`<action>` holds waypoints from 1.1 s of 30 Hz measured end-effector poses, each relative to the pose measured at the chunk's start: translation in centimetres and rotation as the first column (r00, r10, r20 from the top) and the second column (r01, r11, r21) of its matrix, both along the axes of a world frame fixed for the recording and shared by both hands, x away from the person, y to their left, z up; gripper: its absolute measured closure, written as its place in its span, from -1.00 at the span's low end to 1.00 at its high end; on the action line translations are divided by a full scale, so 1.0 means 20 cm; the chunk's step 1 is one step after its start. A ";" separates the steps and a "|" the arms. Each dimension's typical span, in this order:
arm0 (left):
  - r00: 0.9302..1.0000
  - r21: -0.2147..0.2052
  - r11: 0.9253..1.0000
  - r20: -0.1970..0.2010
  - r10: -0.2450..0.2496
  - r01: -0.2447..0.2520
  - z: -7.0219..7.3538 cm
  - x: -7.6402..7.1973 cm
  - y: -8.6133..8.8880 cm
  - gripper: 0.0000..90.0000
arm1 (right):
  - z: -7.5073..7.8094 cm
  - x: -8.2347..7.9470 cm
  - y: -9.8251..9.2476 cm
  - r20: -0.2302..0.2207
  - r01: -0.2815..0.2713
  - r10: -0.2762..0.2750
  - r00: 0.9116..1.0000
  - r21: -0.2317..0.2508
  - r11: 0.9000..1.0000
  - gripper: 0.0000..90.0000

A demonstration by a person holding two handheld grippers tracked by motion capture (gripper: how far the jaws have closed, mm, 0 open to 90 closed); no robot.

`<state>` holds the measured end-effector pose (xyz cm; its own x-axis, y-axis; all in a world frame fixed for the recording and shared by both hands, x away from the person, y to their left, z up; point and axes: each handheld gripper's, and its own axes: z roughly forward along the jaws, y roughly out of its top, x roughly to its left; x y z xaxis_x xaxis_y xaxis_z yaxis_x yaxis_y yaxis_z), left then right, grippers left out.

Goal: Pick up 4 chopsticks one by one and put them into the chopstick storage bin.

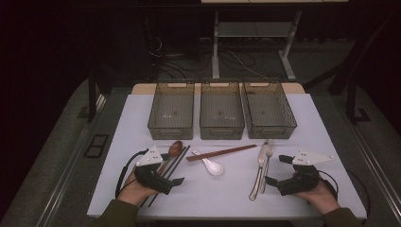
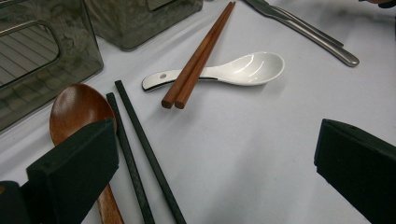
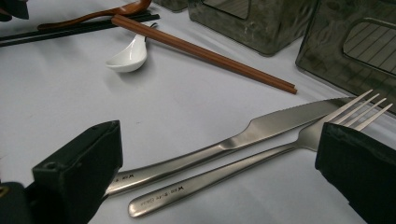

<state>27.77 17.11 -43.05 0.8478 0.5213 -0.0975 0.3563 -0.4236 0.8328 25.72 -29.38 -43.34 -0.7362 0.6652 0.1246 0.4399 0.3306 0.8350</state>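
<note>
White tabletop (image 3: 196, 107); fork (image 3: 224, 175) and knife (image 3: 196, 156) handles engraved, unreadable.

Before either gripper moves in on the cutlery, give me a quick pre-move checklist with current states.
1. Left gripper open, nothing between its jaws: ok.
2. Right gripper open, nothing held: ok.
3. Three translucent grey plastic bins at the back hold nothing: ok.
4. Steel knife and steel fork lie side by side, close together; picking one alone looks tight: not ok.
5. Brown wooden chopsticks lie across the handle of the white ceramic spoon, so the spoon is not free to lift: not ok.
6. Black chopsticks lie right beside the wooden spoon; whether they touch: cannot tell.
</note>
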 end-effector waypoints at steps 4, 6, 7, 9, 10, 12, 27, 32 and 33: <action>1.000 0.000 1.000 -0.004 0.001 -0.001 0.00 0.00 0.00 -1.00 | 0.00 0.00 0.01 -0.003 -0.009 0.009 1.000 -0.003 1.000 -0.98; 1.000 -0.001 1.000 -0.006 0.001 -0.001 0.00 0.00 0.00 -1.00 | 0.00 0.01 0.01 -0.004 -0.010 0.010 1.000 -0.008 1.000 -0.98; 1.000 -0.002 1.000 -0.007 0.004 -0.004 0.00 0.00 0.00 -1.00 | 0.00 0.02 0.02 -0.005 -0.017 0.017 1.000 -0.016 1.000 -0.98; 1.000 -0.003 1.000 -0.007 0.009 -0.009 0.00 0.00 0.00 -1.00 | 0.01 0.02 0.03 -0.005 -0.019 0.019 1.000 -0.018 1.000 -0.98; 1.000 -0.006 1.000 -0.007 0.012 -0.013 0.00 0.01 0.00 -1.00 | 0.01 0.02 0.03 -0.009 -0.026 0.025 1.000 -0.016 1.000 -0.98; 1.000 -0.005 1.000 -0.008 0.013 -0.013 0.00 0.01 0.00 -1.00 | 0.02 0.03 0.04 -0.012 -0.036 0.036 0.999 -0.017 0.999 -0.98; 1.000 -0.001 1.000 -0.001 -0.007 0.007 -0.01 0.01 0.00 -1.00 | 0.02 0.14 0.19 -0.028 -0.094 0.093 0.995 -0.053 0.994 -0.89; 1.000 -0.012 1.000 -0.005 -0.001 0.001 0.00 0.01 0.00 -1.00 | 0.01 0.19 0.23 -0.057 -0.118 0.114 0.992 -0.076 0.990 -0.85; 1.000 -0.008 1.000 -0.004 -0.002 0.002 0.00 0.01 0.00 -1.00 | 0.01 0.21 0.23 -0.059 -0.124 0.120 0.991 -0.075 0.989 -0.65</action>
<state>27.88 17.05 -43.14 0.8484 0.5188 -0.1049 0.3584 -0.4173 0.8351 29.85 -24.68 -43.13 -0.8059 0.5803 0.1175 0.4365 0.4481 0.7802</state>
